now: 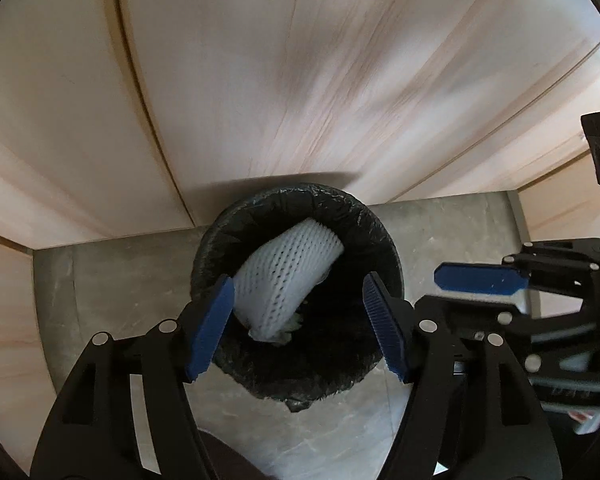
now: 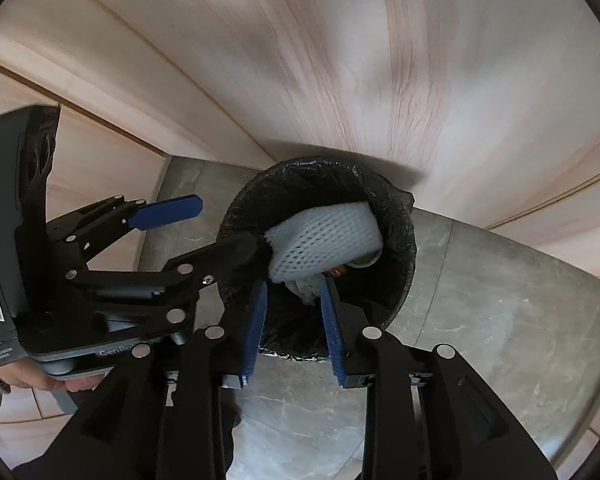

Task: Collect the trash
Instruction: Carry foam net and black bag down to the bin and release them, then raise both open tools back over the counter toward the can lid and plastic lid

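Observation:
A round bin lined with a black bag (image 1: 364, 216) stands on the grey floor against a wooden cabinet. A white foam net sleeve (image 1: 288, 276) lies inside it, leaning on the rim. My left gripper (image 1: 300, 296) is open above the bin, its jaws apart, the sleeve free between them. In the right wrist view the same bin (image 2: 404, 248) holds the sleeve (image 2: 324, 240), crumpled paper and a can. My right gripper (image 2: 294, 296) is open and empty over the bin's near rim. The left gripper (image 2: 204, 236) reaches in from the left, one finger next to the sleeve.
Light wooden cabinet doors (image 1: 260, 80) rise right behind the bin. Grey stone floor tiles (image 2: 500, 300) spread around it. The right gripper's blue finger (image 1: 480, 278) shows at the right of the left wrist view. A hand (image 2: 40, 376) holds the left gripper.

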`<state>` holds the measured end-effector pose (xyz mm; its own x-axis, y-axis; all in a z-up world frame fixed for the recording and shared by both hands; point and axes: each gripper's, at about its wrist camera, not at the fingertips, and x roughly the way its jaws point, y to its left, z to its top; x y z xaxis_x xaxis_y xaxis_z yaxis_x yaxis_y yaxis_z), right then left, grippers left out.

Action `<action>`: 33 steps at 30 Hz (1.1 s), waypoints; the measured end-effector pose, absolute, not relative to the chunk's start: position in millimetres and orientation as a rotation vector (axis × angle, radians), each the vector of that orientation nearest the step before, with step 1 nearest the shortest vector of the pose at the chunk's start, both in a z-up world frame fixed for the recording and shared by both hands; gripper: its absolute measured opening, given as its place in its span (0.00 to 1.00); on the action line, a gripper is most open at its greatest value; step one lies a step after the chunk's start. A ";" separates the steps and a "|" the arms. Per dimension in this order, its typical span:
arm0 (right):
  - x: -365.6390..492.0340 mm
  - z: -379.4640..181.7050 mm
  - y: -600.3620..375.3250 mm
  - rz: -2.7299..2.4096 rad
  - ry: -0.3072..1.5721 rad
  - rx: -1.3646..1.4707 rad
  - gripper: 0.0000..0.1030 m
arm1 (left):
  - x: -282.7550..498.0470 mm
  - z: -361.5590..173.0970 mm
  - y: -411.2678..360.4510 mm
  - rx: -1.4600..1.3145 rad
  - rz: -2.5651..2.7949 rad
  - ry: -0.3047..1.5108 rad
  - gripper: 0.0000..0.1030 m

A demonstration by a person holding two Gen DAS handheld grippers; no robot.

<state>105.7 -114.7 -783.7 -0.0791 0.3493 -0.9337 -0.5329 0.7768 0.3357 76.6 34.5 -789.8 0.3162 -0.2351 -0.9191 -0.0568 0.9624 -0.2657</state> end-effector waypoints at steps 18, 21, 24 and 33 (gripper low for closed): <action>121.2 -687.3 -144.3 0.737 1.414 -0.101 0.25 | 58.3 -697.5 35.2 -0.255 -0.112 1.195 0.65; 122.2 -661.8 -147.2 0.750 1.386 -0.099 0.25 | 54.3 -677.2 36.8 -0.286 -0.094 1.183 0.65; 120.9 -638.0 -147.0 0.781 1.354 -0.107 0.25 | 49.1 -652.1 38.1 -0.302 -0.083 1.146 0.65; 106.1 -542.0 -143.0 0.901 1.208 -0.184 0.25 | 29.3 -563.0 46.8 -0.307 -0.076 0.993 0.65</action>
<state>106.1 -143.0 -542.0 0.0669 0.5010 -0.8629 -0.6842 0.6525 0.3258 29.3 46.8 -563.0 0.5472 -0.2026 -0.8121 -0.0761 0.9542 -0.2893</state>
